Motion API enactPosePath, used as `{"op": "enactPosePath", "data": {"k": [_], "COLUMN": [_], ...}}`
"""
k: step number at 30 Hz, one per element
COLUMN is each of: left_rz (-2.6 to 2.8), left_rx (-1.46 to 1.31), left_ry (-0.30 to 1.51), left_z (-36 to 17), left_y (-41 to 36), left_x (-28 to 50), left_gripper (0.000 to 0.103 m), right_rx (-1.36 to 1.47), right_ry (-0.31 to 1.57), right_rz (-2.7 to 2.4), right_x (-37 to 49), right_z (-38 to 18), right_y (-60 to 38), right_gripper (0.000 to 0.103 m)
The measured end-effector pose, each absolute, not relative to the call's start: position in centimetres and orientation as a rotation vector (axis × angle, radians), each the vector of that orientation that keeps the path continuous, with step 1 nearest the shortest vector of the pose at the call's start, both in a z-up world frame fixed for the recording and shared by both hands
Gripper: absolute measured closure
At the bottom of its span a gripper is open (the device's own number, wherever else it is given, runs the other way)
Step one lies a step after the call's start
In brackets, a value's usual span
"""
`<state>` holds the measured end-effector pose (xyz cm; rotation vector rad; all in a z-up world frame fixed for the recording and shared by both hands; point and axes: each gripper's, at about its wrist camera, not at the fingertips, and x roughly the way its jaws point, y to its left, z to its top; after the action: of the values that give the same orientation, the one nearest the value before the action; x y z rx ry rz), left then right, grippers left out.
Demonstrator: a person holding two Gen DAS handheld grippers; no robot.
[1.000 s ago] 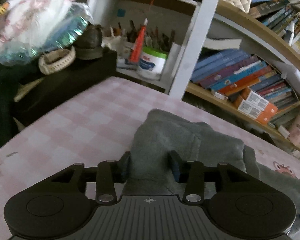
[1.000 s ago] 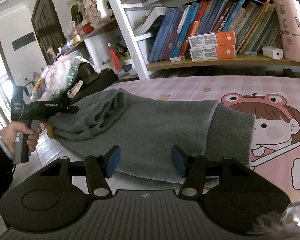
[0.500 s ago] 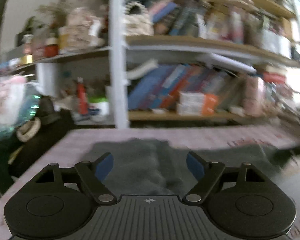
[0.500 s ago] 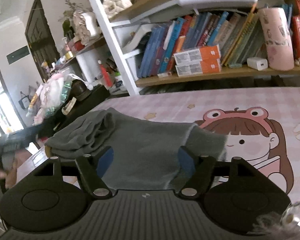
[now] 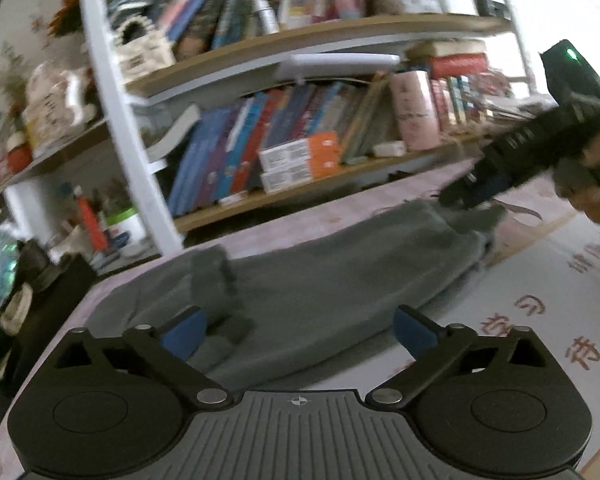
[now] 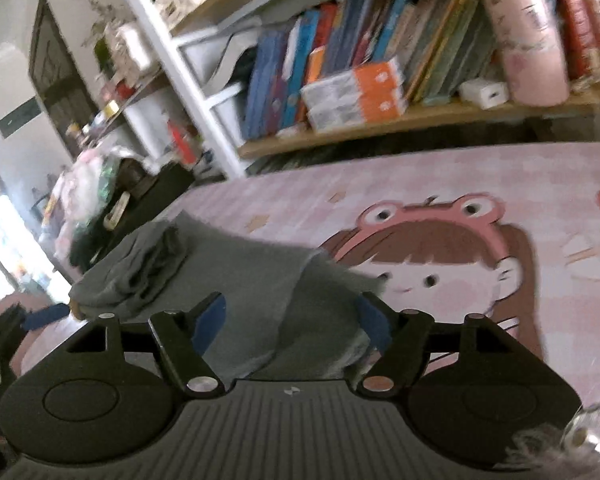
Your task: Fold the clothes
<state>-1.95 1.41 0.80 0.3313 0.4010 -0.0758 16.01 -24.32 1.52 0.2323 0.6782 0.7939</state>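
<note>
Grey garment (image 5: 320,292) lies folded along the pink tablecloth's (image 6: 420,184) left edge below the bookshelf (image 5: 300,184). I see my left gripper (image 5: 296,330) spread wide, my right gripper (image 6: 288,320) likewise, both over it; open cloth rightward.

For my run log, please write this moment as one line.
left gripper: open, empty | right gripper: open, over garment end | grey garment: flat on pink cloth | phase: between folds

A garment (image 6: 236,276) lies on the cloth-covered table (image 6: 440,196), bookshelf (image 6: 380,60) behind it.
</note>
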Motion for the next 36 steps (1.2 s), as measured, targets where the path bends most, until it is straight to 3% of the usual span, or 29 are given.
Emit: {"op": "enactPosePath", "data": {"k": [12,14,16,18,21,23,25,30,32,34,36], "left_rz": [-0.155,-0.153,-0.148,-0.144,-0.137,-0.132,-0.132,-0.137,-0.139,-0.141,-0.143], "left_rx": [0.474,0.487,0.502,0.516,0.538,0.552,0.562,0.583,0.591,0.6,0.608], "left_ry": [0.44,0.44,0.442,0.443,0.444,0.445,0.44,0.423,0.416,0.41,0.403], "left_z": [-1.0,-1.1,-1.3,-1.4,-1.7,-1.8,-1.9,-1.9,-1.9,-2.0,-2.0], "left_y": [-3.2,-3.5,-3.8,-4.1,-4.5,-4.8,-5.0,-5.5,-5.7,-5.9,-6.1], "left_x": [0.8,1.0,1.3,1.5,1.8,2.0,2.1,2.3,2.4,2.5,2.6], "left_gripper": [0.0,0.0,0.0,0.0,0.0,0.0,0.0,0.0,0.0,0.0,0.001], "right_rx": [0.337,0.344,0.352,0.346,0.356,0.346,0.323,0.321,0.336,0.388,0.443], "right_ry": [0.845,0.85,0.855,0.853,0.851,0.841,0.835,0.842,0.841,0.845,0.822], "right_rz": [0.824,0.817,0.796,0.774,0.77,0.746,0.735,0.757,0.765,0.781,0.801], "right_x": [17.0,17.0,17.1,17.3,17.4,17.4,17.3,17.3,17.3,17.6,17.6], "right_z": [-0.7,-0.7,-0.8,-0.9,-0.9,-0.8,-0.7,-0.8,-0.9,-1.1,-0.9], "right_y": [-24.2,-24.3,-24.4,-24.6,-24.9,-25.1,-25.1,-24.8,-24.8,-25.3,-25.6], "right_gripper": [0.031,0.035,0.049,0.057,0.06,0.059,0.05,0.051,0.072,0.083,0.088]}}
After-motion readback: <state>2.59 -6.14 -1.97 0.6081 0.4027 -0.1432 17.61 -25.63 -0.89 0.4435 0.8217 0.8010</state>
